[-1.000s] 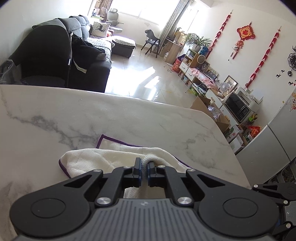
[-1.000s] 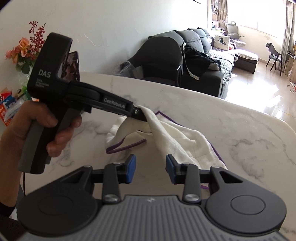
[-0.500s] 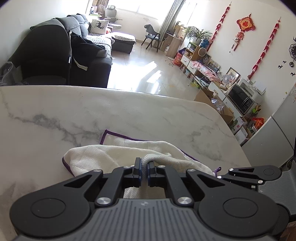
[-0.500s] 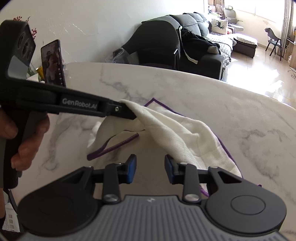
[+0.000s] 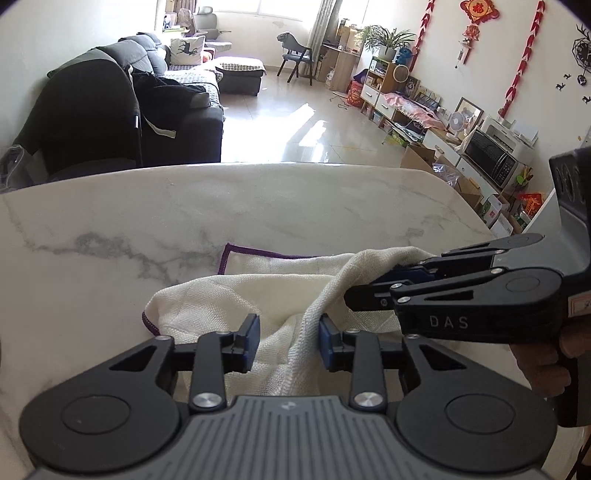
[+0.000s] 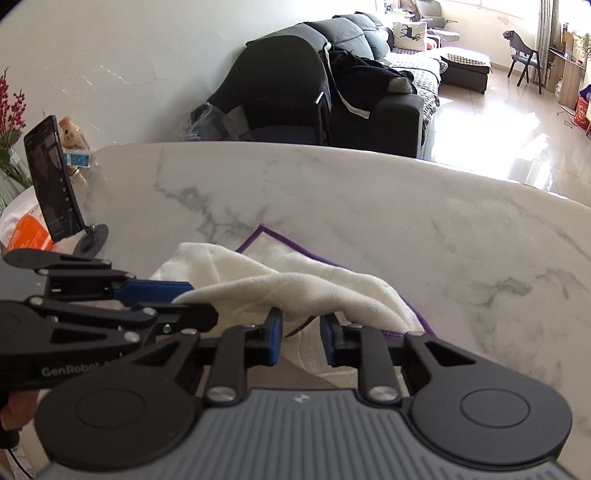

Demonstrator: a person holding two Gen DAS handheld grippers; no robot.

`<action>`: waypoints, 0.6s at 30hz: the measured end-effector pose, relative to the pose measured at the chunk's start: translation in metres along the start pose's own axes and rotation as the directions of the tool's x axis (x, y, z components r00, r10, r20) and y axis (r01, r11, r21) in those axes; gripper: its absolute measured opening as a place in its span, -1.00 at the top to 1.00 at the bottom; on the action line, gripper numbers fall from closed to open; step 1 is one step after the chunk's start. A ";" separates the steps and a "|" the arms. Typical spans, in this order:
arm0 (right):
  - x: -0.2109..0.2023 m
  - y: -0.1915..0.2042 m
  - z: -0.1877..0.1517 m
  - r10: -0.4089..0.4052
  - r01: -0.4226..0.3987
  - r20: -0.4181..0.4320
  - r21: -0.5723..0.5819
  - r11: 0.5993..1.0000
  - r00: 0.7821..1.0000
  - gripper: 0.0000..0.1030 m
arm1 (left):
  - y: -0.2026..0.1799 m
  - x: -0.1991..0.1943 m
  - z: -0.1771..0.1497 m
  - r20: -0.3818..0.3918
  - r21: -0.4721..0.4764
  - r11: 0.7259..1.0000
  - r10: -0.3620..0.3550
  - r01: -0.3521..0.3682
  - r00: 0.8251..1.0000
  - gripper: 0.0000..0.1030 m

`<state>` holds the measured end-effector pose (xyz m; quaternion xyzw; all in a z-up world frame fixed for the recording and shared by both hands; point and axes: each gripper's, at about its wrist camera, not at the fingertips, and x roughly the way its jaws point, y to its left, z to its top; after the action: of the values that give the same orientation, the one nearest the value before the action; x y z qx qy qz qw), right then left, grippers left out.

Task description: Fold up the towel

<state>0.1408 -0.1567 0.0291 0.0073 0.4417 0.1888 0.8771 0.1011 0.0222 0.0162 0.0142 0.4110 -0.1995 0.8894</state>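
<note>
Marble, white with grey veins: table top (image 5: 258,206), the largest surface, filling the middle of both views. Beyond its far edge, a dark sofa (image 5: 122,110) draped with black clothing, then a glossy sunlit floor (image 5: 295,122). Low cabinets along the right wall carry a microwave (image 5: 489,157) and a small fan (image 5: 455,121); red hanging ornaments (image 5: 478,14) decorate the wall above.

Towel (image 5: 258,295), cream with purple edging, lies crumpled on the table near its front edge, one flat corner pointing towards the sofa and a raised fold running across it.

Left gripper (image 5: 289,341): jaws have just been opening and stand apart; a ridge of towel sits between the blue pads, which do not press it. Its side reads "GenRobot" in the right wrist view, the rest cut off.

Right gripper (image 6: 301,339): jaws have just been closing, still parted, with a fold of towel over the gap and no squeeze visible. Its body, crossing in front of the towel in the left wrist view, reads "DAS".

Phone (image 6: 51,181) on a round-footed stand, at the table's left end, screen dark. Behind it, a small bottle (image 6: 74,138), label unreadable.
</note>
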 end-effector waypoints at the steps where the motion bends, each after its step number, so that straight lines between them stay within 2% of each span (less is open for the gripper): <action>1: 0.004 0.000 0.002 -0.002 0.002 -0.008 0.005 1.000 1.000 0.53 | -0.001 -0.002 -0.002 0.004 0.021 1.000 0.014 -0.014 1.000 0.09; 2: 0.007 -0.001 0.004 -0.004 0.004 -0.016 0.011 1.000 1.000 0.53 | -0.003 -0.004 -0.004 0.006 0.037 0.999 0.024 -0.024 1.000 0.04; 9: 0.020 -0.003 0.010 -0.022 0.024 -0.047 0.043 0.999 0.999 0.52 | -0.018 -0.014 -0.023 0.001 0.151 0.988 0.034 -0.033 0.999 0.03; 18: 0.031 -0.005 0.016 -0.035 0.040 -0.080 0.062 0.997 0.996 0.52 | -0.040 -0.029 -0.051 0.060 0.332 0.940 0.067 -0.083 0.996 0.03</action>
<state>0.1715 -0.1488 0.0139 0.0193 0.4819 0.1584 0.8615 0.0325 0.0045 0.0092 0.1756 0.3491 -0.2327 0.8906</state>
